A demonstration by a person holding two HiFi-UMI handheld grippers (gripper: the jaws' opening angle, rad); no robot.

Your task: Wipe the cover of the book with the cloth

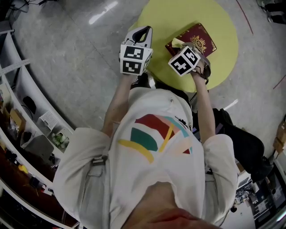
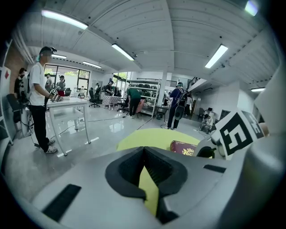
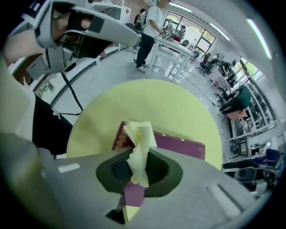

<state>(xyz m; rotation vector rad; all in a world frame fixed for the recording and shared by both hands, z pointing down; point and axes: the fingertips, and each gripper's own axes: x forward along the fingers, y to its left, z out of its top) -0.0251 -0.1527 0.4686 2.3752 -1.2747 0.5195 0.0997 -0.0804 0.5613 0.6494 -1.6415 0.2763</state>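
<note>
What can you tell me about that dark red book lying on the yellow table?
The book is closed and lies flat, cover up, on the round yellow table, in front of the person. Its dark red cover looks like a hardback's and carries a gold emblem and gold decoration. The right gripper holds a crumpled pale yellow cloth over one corner of it. Whether the cloth touches the cover cannot be told.

The right gripper (image 1: pixel 179 47) hides a corner of the book (image 1: pixel 199 38) and most of the cloth (image 1: pixel 177 42); cover print is illegible.
</note>
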